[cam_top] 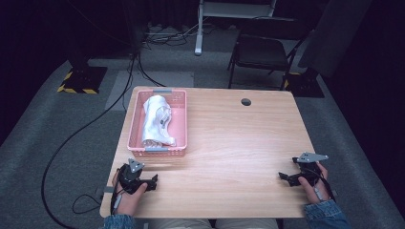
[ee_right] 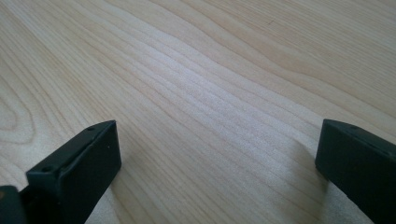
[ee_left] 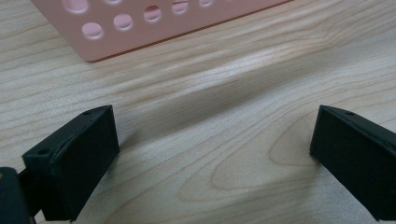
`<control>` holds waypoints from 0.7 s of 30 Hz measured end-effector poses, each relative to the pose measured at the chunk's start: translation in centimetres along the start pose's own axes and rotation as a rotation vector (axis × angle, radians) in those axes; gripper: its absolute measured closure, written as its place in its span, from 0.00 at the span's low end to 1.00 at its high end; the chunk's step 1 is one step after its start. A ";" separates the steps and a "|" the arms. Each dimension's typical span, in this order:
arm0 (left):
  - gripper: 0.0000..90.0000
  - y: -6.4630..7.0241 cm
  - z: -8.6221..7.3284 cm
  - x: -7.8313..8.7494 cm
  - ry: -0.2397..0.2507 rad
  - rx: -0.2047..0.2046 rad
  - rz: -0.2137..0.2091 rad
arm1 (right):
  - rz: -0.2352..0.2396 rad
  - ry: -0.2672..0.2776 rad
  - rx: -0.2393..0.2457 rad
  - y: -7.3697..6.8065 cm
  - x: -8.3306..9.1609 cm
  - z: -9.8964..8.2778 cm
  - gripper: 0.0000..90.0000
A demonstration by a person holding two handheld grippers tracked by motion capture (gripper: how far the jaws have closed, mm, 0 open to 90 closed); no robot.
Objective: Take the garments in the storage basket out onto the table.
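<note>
I sit at a wooden table [cam_top: 229, 143] with a claw in each hand, both resting low near my edge of it. My left claw [cam_top: 154, 181] lies at the near left corner, just in front of a pink basket [cam_top: 180, 125], and its two black jaws stand wide apart with nothing between them but bare wood; in the left gripper view the basket's pink wall [ee_left: 140, 28], pierced with round holes, stands close ahead of the jaws and a little to their left, not touching them. My right claw [cam_top: 282, 177] sits well apart from it at the near right corner, pointing inward across the table, and its jaws too are spread wide over plain wood grain, gripping nothing. The basket stands on the left side of the table, its long side running away from me, and a crumpled white cloth [cam_top: 157, 120] lies inside it, bunched along its length. I cannot tell what sort of cloth it is. A small dark round hole [cam_top: 246, 101] is set in the tabletop near the far edge. Beyond the table stands a dark folding chair [cam_top: 260, 52] on grey floor, with black cables [cam_top: 86, 129] trailing across the floor to the left.
</note>
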State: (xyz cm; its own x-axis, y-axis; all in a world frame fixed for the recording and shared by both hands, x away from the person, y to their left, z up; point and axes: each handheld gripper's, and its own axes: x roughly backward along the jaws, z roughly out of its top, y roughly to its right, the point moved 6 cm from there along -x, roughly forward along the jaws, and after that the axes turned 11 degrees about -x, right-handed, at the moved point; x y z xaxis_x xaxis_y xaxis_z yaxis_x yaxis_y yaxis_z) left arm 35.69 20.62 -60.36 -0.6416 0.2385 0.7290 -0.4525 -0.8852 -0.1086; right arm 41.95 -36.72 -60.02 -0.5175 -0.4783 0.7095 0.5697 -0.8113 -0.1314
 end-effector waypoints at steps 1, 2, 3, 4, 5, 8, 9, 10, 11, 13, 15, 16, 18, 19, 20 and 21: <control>0.01 0.0 0.0 0.0 0.000 0.000 0.000 | 0.000 0.000 0.000 0.0 0.0 0.0 0.00; 0.01 0.0 0.0 0.0 0.000 0.000 0.000 | 0.000 0.000 0.000 0.0 0.0 0.0 0.00; 0.01 0.0 0.0 0.0 0.000 0.000 0.000 | 0.000 0.000 0.000 0.0 0.0 0.0 0.00; 0.01 0.0 0.0 0.0 0.000 0.000 0.000 | 0.000 0.000 0.000 0.0 0.0 0.0 0.00; 0.01 0.0 0.0 0.0 -0.001 0.000 0.000 | 0.000 0.000 0.000 0.0 0.0 0.0 0.00; 0.01 0.0 0.0 0.0 -0.001 0.001 0.001 | 0.000 0.000 0.000 0.0 0.0 0.0 0.00; 0.01 0.0 0.0 0.0 -0.001 0.001 0.001 | 0.000 0.000 0.000 0.0 0.0 0.0 0.00; 0.01 0.0 0.0 0.0 0.000 0.003 0.002 | 0.000 0.000 0.000 0.0 0.0 0.0 0.00; 0.02 0.0 0.0 0.1 -0.001 0.003 0.005 | 0.000 0.000 0.000 0.0 0.0 0.0 0.00; 0.05 0.0 0.2 0.3 -0.001 0.008 0.009 | 0.000 0.000 0.000 0.0 0.0 0.0 0.00; 0.04 -0.1 0.7 0.9 0.009 0.008 0.024 | 0.000 0.000 -0.001 0.0 0.0 0.0 0.00; 0.04 -0.1 1.0 1.2 0.019 0.011 0.028 | 0.000 0.000 0.000 0.0 0.0 0.0 0.00; 0.04 0.0 1.5 1.6 0.020 0.015 0.027 | 0.000 0.000 -0.001 0.0 0.0 0.0 0.00; 0.04 0.0 1.7 1.7 0.022 0.018 0.026 | 0.000 0.000 0.000 0.0 0.0 0.0 0.00; 0.04 0.1 1.9 1.9 0.026 0.018 0.027 | 0.000 0.000 0.000 0.0 0.0 0.0 0.00; 0.04 0.1 2.1 2.1 0.024 0.018 0.026 | 0.000 0.000 0.000 0.0 0.0 0.0 0.00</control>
State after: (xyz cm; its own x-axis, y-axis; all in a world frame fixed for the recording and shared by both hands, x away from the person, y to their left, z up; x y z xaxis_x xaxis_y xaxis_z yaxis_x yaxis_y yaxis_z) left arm 35.60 20.22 -57.48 -0.6681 0.2245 0.7094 -0.4243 -0.8981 -0.1154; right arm 41.96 -36.72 -60.02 -0.5171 -0.4785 0.7096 0.5697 -0.8112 -0.1319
